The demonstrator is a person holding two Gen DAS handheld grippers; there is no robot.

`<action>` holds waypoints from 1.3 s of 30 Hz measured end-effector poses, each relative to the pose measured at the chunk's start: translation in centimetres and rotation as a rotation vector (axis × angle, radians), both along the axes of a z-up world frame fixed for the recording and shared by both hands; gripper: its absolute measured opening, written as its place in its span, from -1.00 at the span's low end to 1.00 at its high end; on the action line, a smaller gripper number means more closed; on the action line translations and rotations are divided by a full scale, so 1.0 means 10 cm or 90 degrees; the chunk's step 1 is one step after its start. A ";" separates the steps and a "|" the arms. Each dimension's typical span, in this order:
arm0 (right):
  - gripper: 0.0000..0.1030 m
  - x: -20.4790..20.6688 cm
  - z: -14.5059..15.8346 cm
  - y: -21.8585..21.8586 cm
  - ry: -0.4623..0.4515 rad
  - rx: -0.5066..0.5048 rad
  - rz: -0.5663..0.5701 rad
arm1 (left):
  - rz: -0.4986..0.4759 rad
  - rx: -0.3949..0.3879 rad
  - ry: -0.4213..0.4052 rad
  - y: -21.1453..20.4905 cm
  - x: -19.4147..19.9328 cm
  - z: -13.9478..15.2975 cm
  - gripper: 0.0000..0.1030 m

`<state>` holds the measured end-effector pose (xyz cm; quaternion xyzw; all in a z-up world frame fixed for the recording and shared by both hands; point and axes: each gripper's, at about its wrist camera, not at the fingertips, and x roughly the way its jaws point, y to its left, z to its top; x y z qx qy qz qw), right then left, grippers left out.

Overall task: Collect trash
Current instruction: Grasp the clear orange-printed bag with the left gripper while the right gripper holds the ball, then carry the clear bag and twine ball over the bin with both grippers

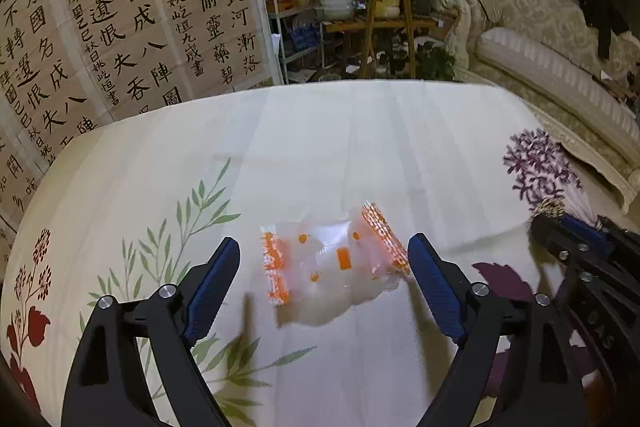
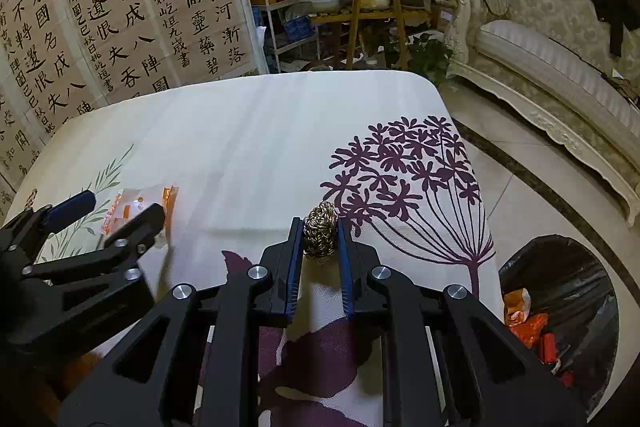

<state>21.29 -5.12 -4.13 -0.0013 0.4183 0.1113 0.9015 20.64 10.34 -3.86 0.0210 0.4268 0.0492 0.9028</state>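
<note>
A clear plastic wrapper with orange print (image 1: pixel 332 263) lies on the flowered tablecloth (image 1: pixel 320 147). My left gripper (image 1: pixel 324 259) is open, its blue fingers on either side of the wrapper, not touching it. My right gripper (image 2: pixel 320 235) is shut on a steel wool scouring ball (image 2: pixel 320 233) and holds it at the fingertips just above the cloth. The wrapper (image 2: pixel 136 207) and left gripper (image 2: pixel 116 211) also show at the left of the right wrist view. The right gripper (image 1: pixel 568 227) and the ball (image 1: pixel 550 207) show at the right edge of the left wrist view.
A black-lined trash bin (image 2: pixel 560 307) with orange wrappers inside stands on the floor right of the table. A cream sofa (image 2: pixel 560 47) is behind it. A calligraphy screen (image 1: pixel 120 27) and plant shelves (image 1: pixel 360 7) stand beyond the table's far edge.
</note>
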 end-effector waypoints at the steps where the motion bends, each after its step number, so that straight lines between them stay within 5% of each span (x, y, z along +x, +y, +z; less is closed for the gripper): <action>1: -0.68 0.00 0.00 0.00 0.001 0.000 0.001 | -0.003 0.002 0.012 0.00 0.02 -0.03 0.62; 6: -0.68 -0.01 -0.01 -0.01 0.003 0.003 0.005 | -0.004 -0.017 0.015 0.04 -0.01 -0.03 0.56; 17: -0.68 -0.02 -0.02 0.00 0.003 0.003 0.007 | -0.036 -0.062 0.009 0.05 -0.07 -0.03 -0.83; 39: -0.68 -0.52 0.08 -0.12 -0.009 0.011 -0.006 | -0.037 -0.052 -0.034 -0.01 -0.62 0.17 -0.91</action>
